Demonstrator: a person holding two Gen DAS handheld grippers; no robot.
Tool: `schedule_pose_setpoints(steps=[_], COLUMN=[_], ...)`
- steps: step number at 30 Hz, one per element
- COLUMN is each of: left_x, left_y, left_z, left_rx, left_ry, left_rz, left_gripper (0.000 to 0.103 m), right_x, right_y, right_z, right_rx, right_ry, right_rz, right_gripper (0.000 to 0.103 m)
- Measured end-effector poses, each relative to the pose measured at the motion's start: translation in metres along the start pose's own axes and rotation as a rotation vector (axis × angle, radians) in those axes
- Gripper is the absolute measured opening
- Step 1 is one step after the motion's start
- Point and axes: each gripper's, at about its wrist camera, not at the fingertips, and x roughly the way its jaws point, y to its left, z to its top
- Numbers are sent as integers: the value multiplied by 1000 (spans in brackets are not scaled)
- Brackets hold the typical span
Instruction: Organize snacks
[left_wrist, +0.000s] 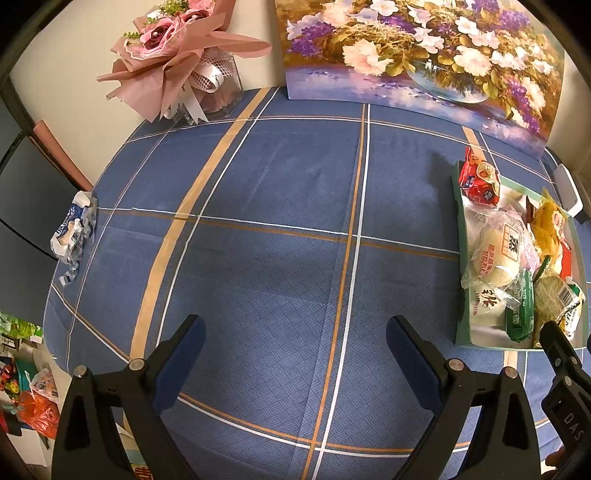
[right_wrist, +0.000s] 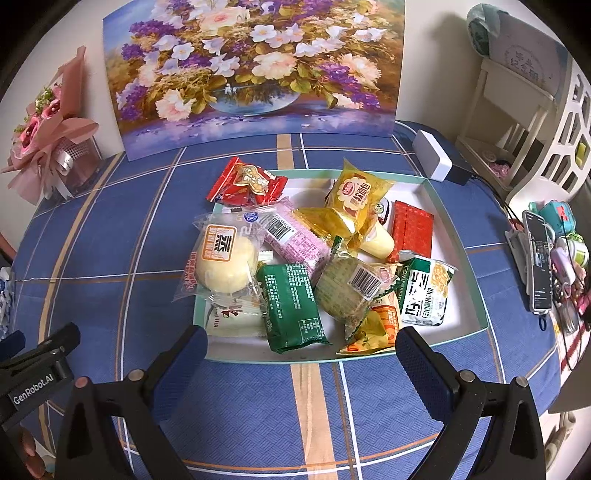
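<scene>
Snacks (right_wrist: 291, 258) lie piled in the shallow box (right_wrist: 476, 295) on the blue tablecloth (left_wrist: 258, 240), so sorting looks nearly done, while left gripper (left_wrist: 295, 354) and right gripper (right_wrist: 301, 363) hang wide apart, empty.

Snacks (right_wrist: 295, 266) are lying piled in the tray (right_wrist: 469, 258) just ahead of the right gripper (right_wrist: 301, 352), painting (right_wrist: 255, 66) standing behind.

The left wrist view looks forward and down over the blue checked tablecloth (left_wrist: 280, 229), with the snack tray (left_wrist: 460, 332) only at its right edge. The right wrist view sits close above that tray (right_wrist: 458, 236), facing the flower painting (right_wrist: 255, 70). Both views share the tray, painting (left_wrist: 424, 51) and bouquet (left_wrist: 173, 55).
</scene>
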Motion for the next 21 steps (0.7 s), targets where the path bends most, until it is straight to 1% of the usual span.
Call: schedule_pose_setpoints(steps=[21], left_x=[1], left_y=[-1], left_z=[-1], left_rx=[-3], left_ry=[2], left_rz=[-3], left_gripper=[98], right_x=[0], right_y=[1], right_z=[0], right_rx=[1], right_ry=[0], right_rz=[-2], right_gripper=[103])
